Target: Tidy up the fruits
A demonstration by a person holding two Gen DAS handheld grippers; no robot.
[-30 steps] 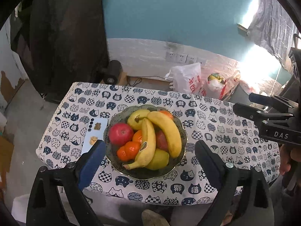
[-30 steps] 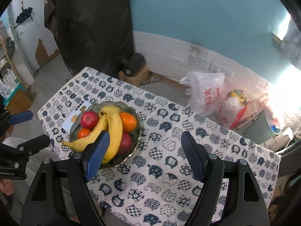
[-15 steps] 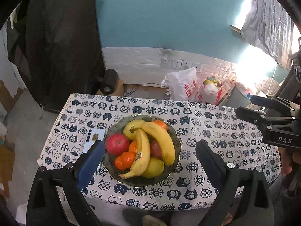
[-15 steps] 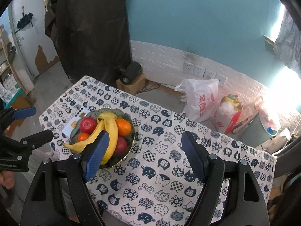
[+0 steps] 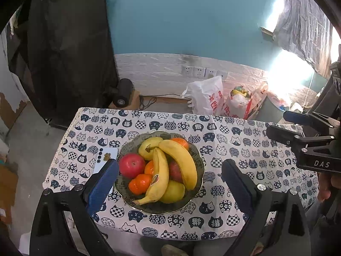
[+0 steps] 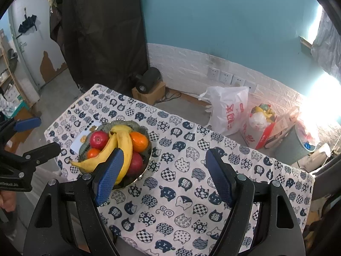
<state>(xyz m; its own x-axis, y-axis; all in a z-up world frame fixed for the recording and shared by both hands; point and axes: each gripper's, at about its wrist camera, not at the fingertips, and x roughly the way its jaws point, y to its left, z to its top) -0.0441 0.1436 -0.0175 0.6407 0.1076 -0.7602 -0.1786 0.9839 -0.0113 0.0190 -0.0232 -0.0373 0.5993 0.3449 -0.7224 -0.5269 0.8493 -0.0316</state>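
A dark scalloped bowl (image 5: pixel 197 151) (image 6: pixel 149 149) sits on the left part of the cat-print tablecloth (image 5: pixel 234 140) (image 6: pixel 187 183). It holds two bananas (image 5: pixel 162 170) (image 6: pixel 125 140), a red apple (image 5: pixel 131 165) (image 6: pixel 98 139), oranges (image 5: pixel 140 183) (image 6: pixel 139 141), yellow-green pears (image 5: pixel 173 192) and another red fruit (image 6: pixel 135 163). My left gripper (image 5: pixel 168 183) is open and empty, high above the bowl. My right gripper (image 6: pixel 164 170) is open and empty, above the cloth just right of the bowl. Each gripper shows at the edge of the other's view.
A pale blue phone (image 5: pixel 104 155) (image 6: pixel 84 136) lies on the cloth left of the bowl. Beyond the table stand a white plastic bag (image 5: pixel 207 98) (image 6: pixel 228 108), a bag of rubbish (image 6: pixel 261 119), a grey bin (image 6: pixel 296 145) and a black cylinder on a box (image 5: pixel 122 95) (image 6: pixel 149 81).
Both grippers have risen and pulled back from the table, so the bowl and cloth look smaller and further away. Both stay open and empty. Nothing on the table moved.
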